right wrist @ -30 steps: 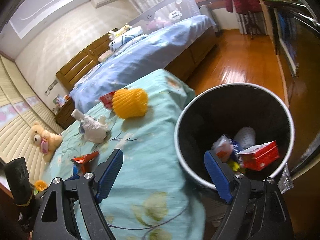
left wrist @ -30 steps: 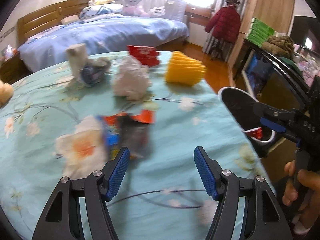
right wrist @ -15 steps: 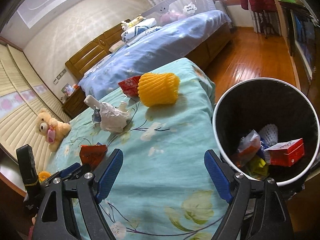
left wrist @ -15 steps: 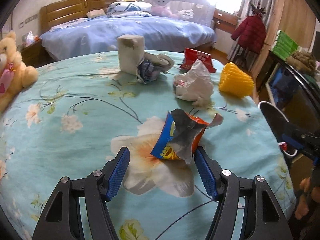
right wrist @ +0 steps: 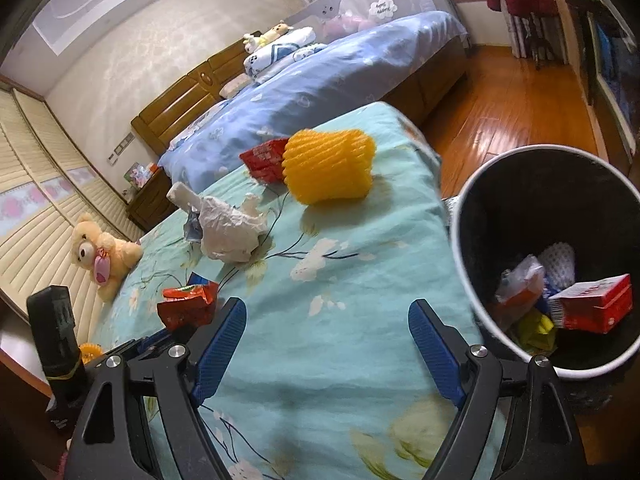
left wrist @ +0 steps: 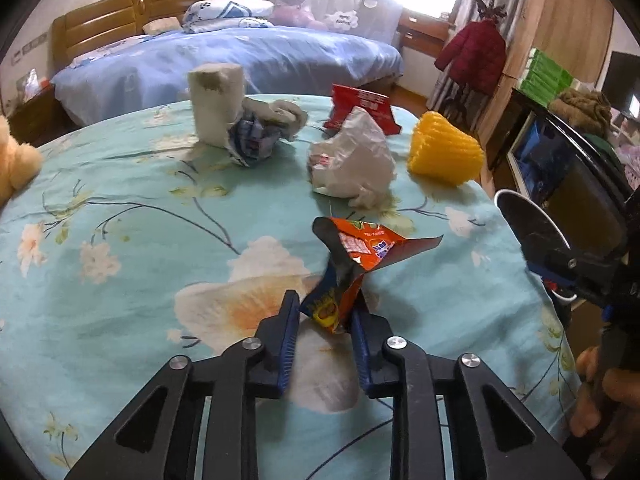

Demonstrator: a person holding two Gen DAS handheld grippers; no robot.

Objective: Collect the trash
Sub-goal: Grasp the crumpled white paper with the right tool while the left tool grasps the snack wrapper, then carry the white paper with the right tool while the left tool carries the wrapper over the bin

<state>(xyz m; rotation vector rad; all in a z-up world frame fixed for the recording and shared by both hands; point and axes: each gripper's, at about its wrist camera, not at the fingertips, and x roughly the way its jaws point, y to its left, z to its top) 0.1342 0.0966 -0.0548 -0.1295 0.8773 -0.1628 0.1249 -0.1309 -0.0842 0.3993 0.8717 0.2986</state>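
Note:
My left gripper [left wrist: 325,312] is shut on a crumpled orange snack wrapper [left wrist: 360,256], pinching its lower end over the teal flowered bedspread [left wrist: 120,216]. The wrapper also shows in the right wrist view [right wrist: 188,306], at the left gripper's tips. My right gripper [right wrist: 326,320] is open and empty, low over the bed's edge beside the black trash bin [right wrist: 472,216], which holds a red box [right wrist: 596,308] and other wrappers. Further trash lies on the bed: a white crumpled bag [left wrist: 352,164], a yellow foam net [left wrist: 444,152], a red packet [left wrist: 360,110] and a tissue roll [left wrist: 216,106].
A teddy bear [right wrist: 100,254] sits at the bed's left side. A second bed with blue covers [left wrist: 240,56] stands behind. Wooden floor [right wrist: 520,104] lies right of the bed, with a dark cabinet [left wrist: 560,176] beyond the bin.
My left gripper moved in on the orange wrapper and closed on it. My right gripper swung slightly left; the bin sits further right in its view.

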